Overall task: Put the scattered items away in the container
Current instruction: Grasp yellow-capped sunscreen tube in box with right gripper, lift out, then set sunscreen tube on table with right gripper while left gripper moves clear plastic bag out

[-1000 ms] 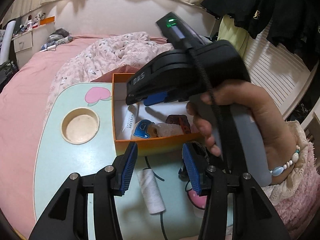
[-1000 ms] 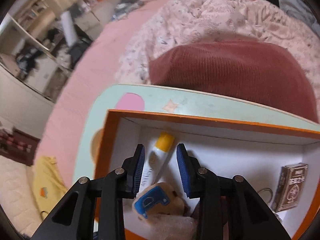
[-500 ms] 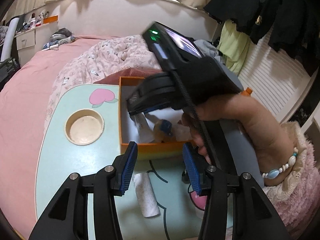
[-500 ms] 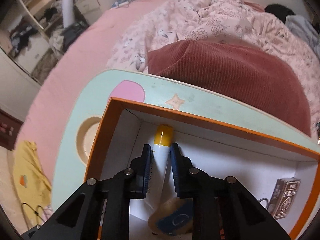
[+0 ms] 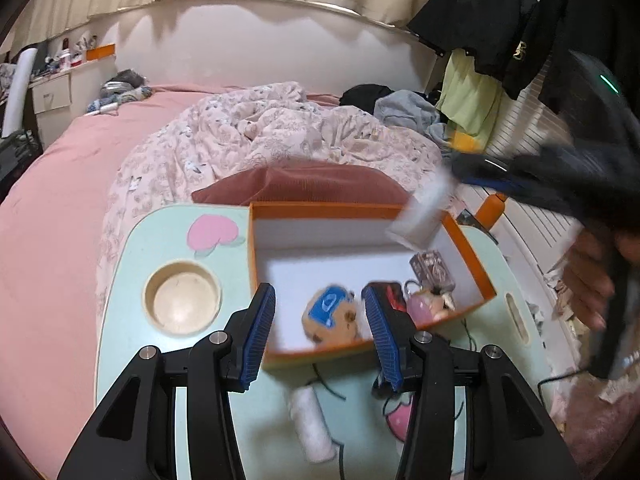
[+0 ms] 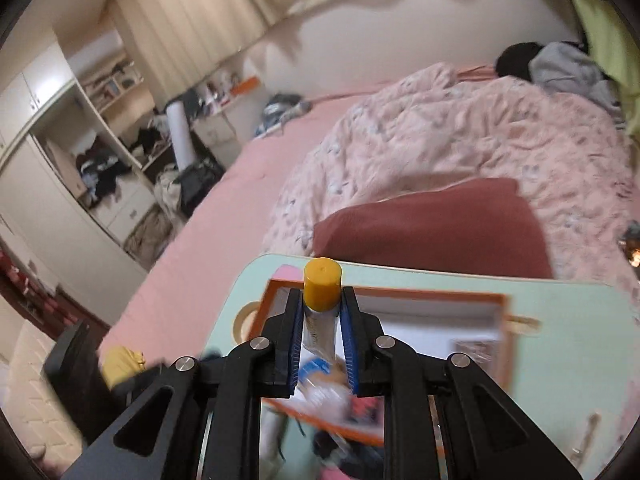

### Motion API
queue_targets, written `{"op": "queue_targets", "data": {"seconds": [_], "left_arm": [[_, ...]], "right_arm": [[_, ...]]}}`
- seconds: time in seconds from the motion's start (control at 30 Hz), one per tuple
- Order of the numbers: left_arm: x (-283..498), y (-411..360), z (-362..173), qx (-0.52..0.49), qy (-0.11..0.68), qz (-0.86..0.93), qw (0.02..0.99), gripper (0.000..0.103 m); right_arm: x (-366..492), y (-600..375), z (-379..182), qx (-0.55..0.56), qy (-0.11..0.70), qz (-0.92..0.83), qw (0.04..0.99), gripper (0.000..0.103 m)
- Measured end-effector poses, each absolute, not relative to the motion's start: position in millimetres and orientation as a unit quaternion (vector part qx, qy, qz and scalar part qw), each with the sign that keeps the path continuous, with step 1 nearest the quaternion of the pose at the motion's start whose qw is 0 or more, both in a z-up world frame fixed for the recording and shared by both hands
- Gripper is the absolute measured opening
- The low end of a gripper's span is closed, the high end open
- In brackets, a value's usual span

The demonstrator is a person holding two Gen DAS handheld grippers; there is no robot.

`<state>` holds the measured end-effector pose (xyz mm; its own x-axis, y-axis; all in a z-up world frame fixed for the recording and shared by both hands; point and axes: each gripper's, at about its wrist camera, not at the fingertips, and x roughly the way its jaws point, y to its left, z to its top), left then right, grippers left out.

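The mint surface point(image 5: 120, 280) is seen bearing the orange box point(image 5: 260, 264) at 12 o'clock; the left gripper point(image 5: 318, 336) is held apart over it; the white tube point(image 6: 318, 326) is clamped by the right gripper point(image 6: 322, 340), lifted above the box at 2 o'clock.

A mint-green worktop point(image 5: 120, 320) fills the lower centre of the left wrist view, with a pink heart print and a round recessed cup holder point(image 5: 183, 304) at its left. An orange box point(image 5: 360, 210) sits on it; nearer, a white roll point(image 5: 312, 424) and black cable point(image 5: 332, 388) lie on it.
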<state>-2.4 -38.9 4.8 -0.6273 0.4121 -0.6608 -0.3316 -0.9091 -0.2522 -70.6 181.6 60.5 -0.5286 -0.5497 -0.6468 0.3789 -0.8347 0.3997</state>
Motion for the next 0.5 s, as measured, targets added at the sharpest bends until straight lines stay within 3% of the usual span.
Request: {"op": "queue_targets", "data": {"seconds": [0.23,0.5], "left_arm": [[-63,-11,-5,-0.493,-0.063,0.835,0.237,0.048],[-58,24,-32,-0.589,-0.039,0.759,0.274,0.048]], "right_arm": [[-22,226,28,0.474,-0.125,-0.826,0.278,0.018],[-2,232,-35,0.535,-0.143,-0.792,0.254,0.018]]}}
